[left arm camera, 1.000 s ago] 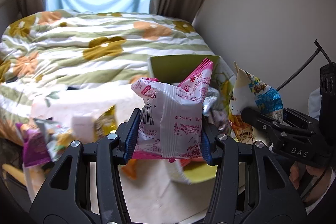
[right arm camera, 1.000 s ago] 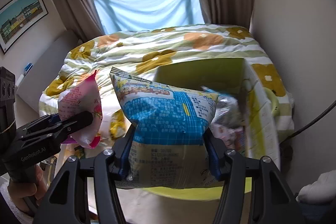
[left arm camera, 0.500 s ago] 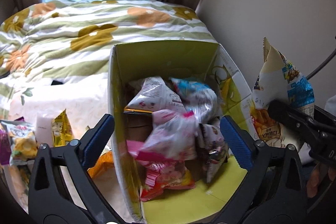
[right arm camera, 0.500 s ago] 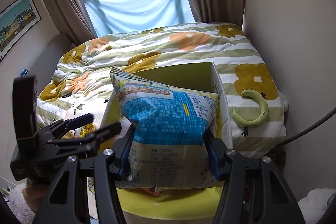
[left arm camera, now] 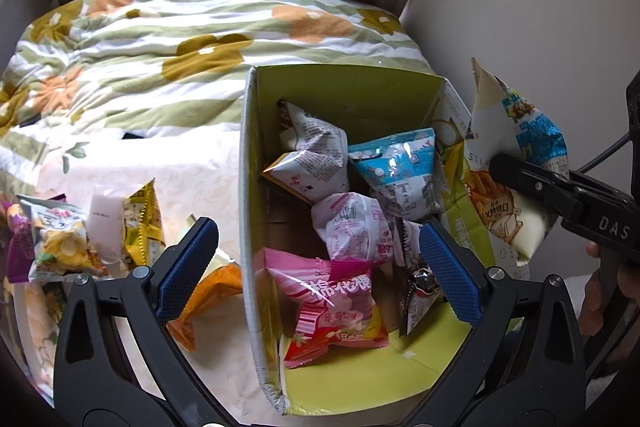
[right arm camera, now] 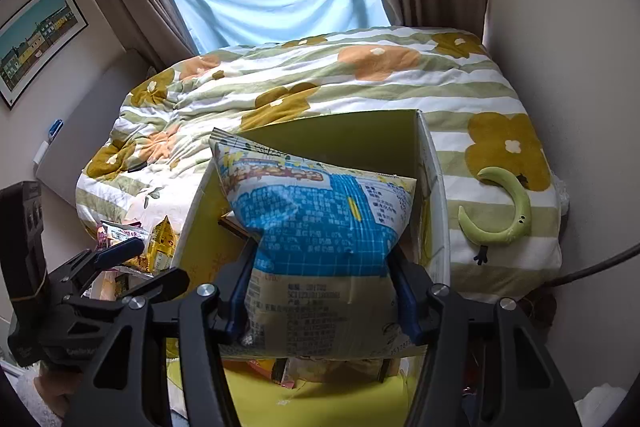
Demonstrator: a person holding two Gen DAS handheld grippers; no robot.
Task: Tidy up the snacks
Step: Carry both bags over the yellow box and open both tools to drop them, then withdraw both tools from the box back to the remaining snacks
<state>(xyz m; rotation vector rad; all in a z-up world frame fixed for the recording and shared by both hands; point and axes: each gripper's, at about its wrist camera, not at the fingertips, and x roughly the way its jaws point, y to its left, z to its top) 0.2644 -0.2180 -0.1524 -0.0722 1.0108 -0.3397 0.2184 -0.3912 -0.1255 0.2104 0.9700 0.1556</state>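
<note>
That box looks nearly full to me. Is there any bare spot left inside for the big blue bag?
Inside the green box, bare floor shows along the near end, in front of the pink marshmallow packet, and beside the left wall. The middle and right are heaped. The right gripper holds the blue bag above it.

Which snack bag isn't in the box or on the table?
The blue-and-cream snack bag, squeezed in the right gripper above the box; the other bags all lie loose.
</note>
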